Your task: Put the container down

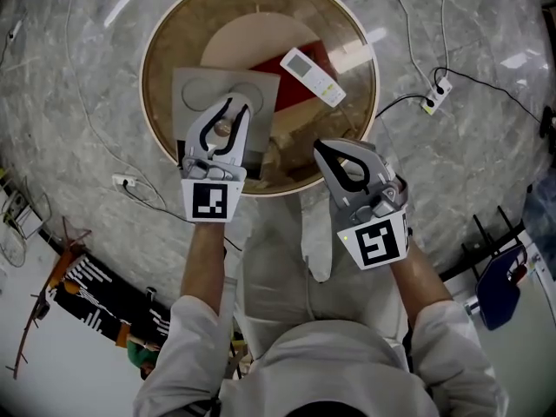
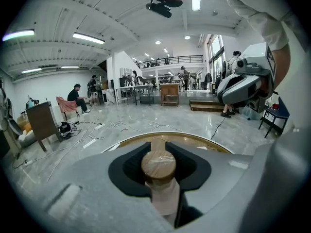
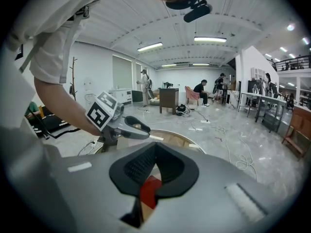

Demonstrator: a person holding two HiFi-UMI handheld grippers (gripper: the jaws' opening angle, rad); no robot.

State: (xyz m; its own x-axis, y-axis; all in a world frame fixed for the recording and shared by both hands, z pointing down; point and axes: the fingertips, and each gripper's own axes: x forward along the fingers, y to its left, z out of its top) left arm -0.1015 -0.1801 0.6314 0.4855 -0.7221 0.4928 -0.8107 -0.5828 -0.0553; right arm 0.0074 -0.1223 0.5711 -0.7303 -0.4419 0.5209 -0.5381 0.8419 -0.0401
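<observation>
Left tongs (image 2: 158,148) clamped around container (image 2: 158,168)

No lettering is legible; square black-and-white markers (image 1: 215,201) mark the left gripper (image 1: 234,111) and right gripper (image 1: 327,149).

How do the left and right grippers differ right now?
The left gripper is shut on the wooden-capped container; the right gripper has its jaws together with nothing between them. The left gripper is over the grey square on the round table; the right gripper sits at the table's near rim. Both point away from the person.
</observation>
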